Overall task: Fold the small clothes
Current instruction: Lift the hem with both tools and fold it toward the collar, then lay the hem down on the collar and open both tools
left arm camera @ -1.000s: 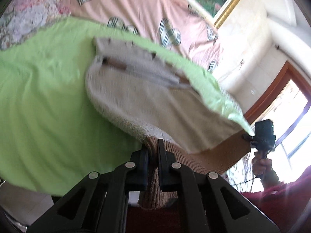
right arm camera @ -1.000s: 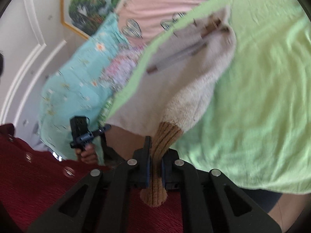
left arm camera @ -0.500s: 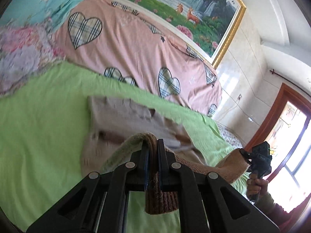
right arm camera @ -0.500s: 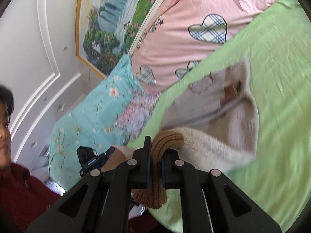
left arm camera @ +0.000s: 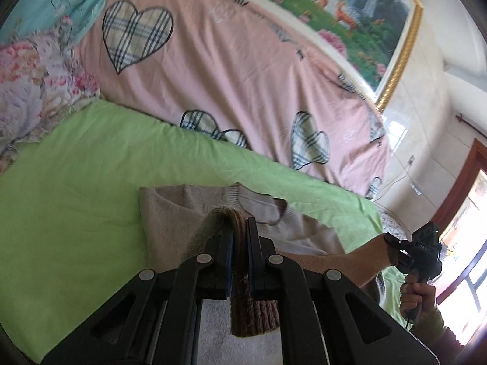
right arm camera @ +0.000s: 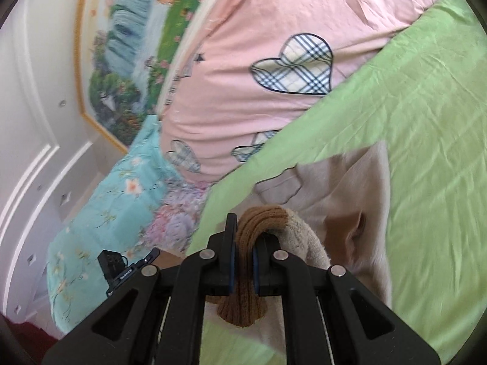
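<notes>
A small beige knit sweater (left arm camera: 170, 222) with a brown ribbed hem lies on the green sheet (left arm camera: 76, 200), its collar at the far end. My left gripper (left arm camera: 239, 237) is shut on the brown hem (left arm camera: 252, 316) and holds it over the sweater's body. My right gripper (right arm camera: 243, 243) is shut on the hem's other corner (right arm camera: 243, 310), also carried over the sweater (right arm camera: 359, 188). The hem stretches between both grippers; the right gripper shows in the left wrist view (left arm camera: 392, 246).
A pink quilt with plaid hearts (left arm camera: 243, 76) lies beyond the sheet. A floral turquoise cover (right arm camera: 106, 213) lies to the left. A framed landscape picture (left arm camera: 350, 3) hangs on the wall. A window is at the right (left arm camera: 468, 243).
Both grippers have carried the brown hem up from the bed's near edge and forward over the sweater toward its collar, folding the lower half over the upper half.
</notes>
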A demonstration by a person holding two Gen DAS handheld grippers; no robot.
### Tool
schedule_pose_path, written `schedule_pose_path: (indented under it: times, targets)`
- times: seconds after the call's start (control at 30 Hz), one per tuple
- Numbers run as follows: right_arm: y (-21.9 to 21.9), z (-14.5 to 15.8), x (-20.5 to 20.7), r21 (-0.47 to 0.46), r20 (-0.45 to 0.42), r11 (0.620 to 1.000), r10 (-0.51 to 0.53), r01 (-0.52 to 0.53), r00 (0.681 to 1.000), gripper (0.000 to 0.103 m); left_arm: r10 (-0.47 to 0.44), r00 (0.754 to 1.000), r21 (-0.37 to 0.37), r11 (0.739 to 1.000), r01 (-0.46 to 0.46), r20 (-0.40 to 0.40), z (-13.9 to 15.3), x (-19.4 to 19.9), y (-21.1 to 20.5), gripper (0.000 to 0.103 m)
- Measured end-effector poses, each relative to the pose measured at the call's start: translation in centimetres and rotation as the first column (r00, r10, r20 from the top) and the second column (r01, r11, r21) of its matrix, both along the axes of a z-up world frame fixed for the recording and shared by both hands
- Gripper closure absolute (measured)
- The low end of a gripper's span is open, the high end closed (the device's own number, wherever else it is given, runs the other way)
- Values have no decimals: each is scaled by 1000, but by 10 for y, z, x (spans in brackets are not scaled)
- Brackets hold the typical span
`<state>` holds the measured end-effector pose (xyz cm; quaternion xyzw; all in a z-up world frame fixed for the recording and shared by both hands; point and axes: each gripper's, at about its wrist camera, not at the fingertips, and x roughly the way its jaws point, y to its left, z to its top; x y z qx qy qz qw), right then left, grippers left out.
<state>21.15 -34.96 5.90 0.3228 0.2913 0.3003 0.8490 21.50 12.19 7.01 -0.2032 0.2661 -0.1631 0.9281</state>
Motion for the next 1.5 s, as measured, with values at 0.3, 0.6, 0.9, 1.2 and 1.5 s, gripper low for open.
schedule_pose_path:
  times: [0.3, 0.6, 0.9, 1.2, 1.5]
  targets:
    - [1, -33, 72, -134, -128, 989, -80, 62, 989, 94, 45, 990, -15, 999, -47, -135, -39, 84, 6, 97]
    - [9, -61, 112, -261, -215, 963, -134, 75, 967, 94, 95, 969, 44, 995, -87, -229, -87, 125, 4, 96]
    - [-1, -52, 97, -223, -241, 967, -179, 125, 954, 76, 48, 970, -6, 999, -51, -239, -68, 85, 8, 71]
    - [100, -42, 39, -336, -192, 914, 169, -226, 967, 57, -271, 925, 81, 950, 302, -267, -67, 44, -101, 63]
    - [137, -80, 126, -469, -307, 835, 150, -287, 940, 59, -145, 928, 228, 945, 232, -343, -90, 126, -86, 80]
